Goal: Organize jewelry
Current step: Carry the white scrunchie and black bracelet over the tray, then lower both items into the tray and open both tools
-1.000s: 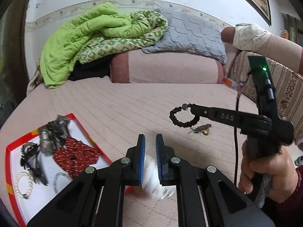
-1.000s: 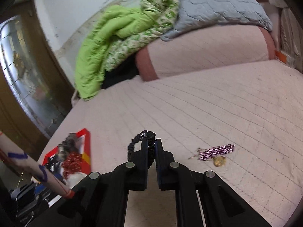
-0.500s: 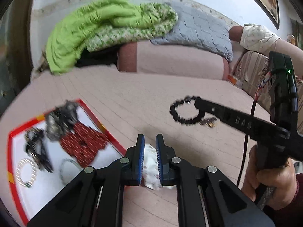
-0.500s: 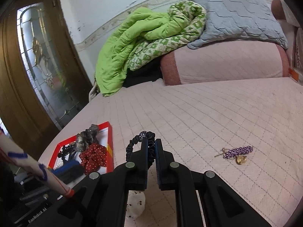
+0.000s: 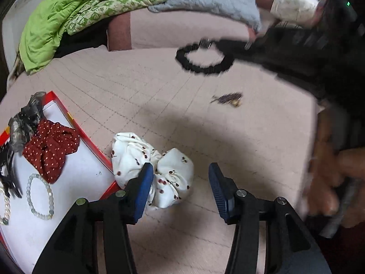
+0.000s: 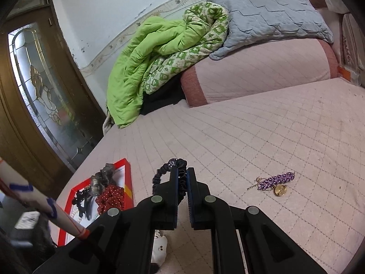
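Sorting hair ties and jewelry into a red-rimmed tray (image 5: pixel 75 125) on a pink quilted bed (image 5: pixel 159 96). The left tool (image 5: pixel 179 186) has just been opening; its pads stand apart, the white cherry-print scrunchie (image 5: pixel 159 171) lying loose on the bed beside the tray, not inside. The right tool (image 6: pixel 181 183) is clamped on a black hair tie (image 6: pixel 164 171), held above the bed. Next, probably, the hair tie goes to the tray.

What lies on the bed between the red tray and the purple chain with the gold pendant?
In the left wrist view, a white cherry-print scrunchie lies beside the red tray; from there to the purple chain the pink quilt is bare.
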A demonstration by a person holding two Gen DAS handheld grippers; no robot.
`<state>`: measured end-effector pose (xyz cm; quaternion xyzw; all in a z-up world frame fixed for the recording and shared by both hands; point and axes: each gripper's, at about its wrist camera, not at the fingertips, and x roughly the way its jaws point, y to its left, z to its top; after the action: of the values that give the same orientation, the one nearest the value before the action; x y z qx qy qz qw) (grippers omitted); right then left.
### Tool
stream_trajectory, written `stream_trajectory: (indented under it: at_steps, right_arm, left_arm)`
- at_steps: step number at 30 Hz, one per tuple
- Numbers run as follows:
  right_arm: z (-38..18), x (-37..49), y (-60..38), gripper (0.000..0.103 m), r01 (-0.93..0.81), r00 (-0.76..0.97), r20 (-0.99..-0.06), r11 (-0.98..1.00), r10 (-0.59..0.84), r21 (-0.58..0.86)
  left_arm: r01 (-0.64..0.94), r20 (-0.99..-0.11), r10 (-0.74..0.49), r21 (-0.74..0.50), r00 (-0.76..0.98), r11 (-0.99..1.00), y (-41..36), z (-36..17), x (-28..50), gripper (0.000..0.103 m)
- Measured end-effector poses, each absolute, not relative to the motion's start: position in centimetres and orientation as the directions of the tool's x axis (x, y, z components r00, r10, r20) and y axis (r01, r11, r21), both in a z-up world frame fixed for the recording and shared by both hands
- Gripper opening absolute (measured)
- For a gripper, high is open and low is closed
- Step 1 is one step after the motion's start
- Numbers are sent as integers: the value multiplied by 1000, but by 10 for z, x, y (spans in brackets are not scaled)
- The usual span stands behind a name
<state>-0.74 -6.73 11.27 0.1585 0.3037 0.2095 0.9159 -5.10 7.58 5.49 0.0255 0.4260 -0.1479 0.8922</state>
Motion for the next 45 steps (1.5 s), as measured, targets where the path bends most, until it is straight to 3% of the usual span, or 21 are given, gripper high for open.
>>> stream_trajectory:
  at_steps: [1,3,5,6,13,20,34,45]
  right_arm:
    - [113,-7,-68,8,-289,726,-489,859,484,422]
    - [113,-6,-71,8,-286,723,-487,854,490,434]
    - [114,-6,-74,8,-282,723,-485,851,492,444]
    - [114,-6,-76,8,-281,723,-483,849,494,448]
    - [117,-7,-79,8,-280,735,-464,844,495,457]
    - [121,-14,-63,8,-339,723,-445,833,528,437]
    - [110,-37,30,8,-519,555,-475,730,683,444]
    - [69,-33,95,9,-544,456,-610,746,648,384]
  left_arm:
    - [280,-784,-221,-63,580,958,72,49,-48,49]
    - [274,-800,-190,-33,569,961,66,41,-45,37]
    - [280,-791,-155,21,592,960,61,40,-47,14]
    - [280,-781,-155,26,604,960,61,43,-48,12]
    - [226,-627,-208,-52,751,973,89,89,-69,11]
    - [98,-513,-127,-85,849,992,145,130,-97,11]
    - [-205,-581,84,-146,810,968,269,109,-142,12]
    - [-283,-694,118,-128,710,950,278,78,-123,12]
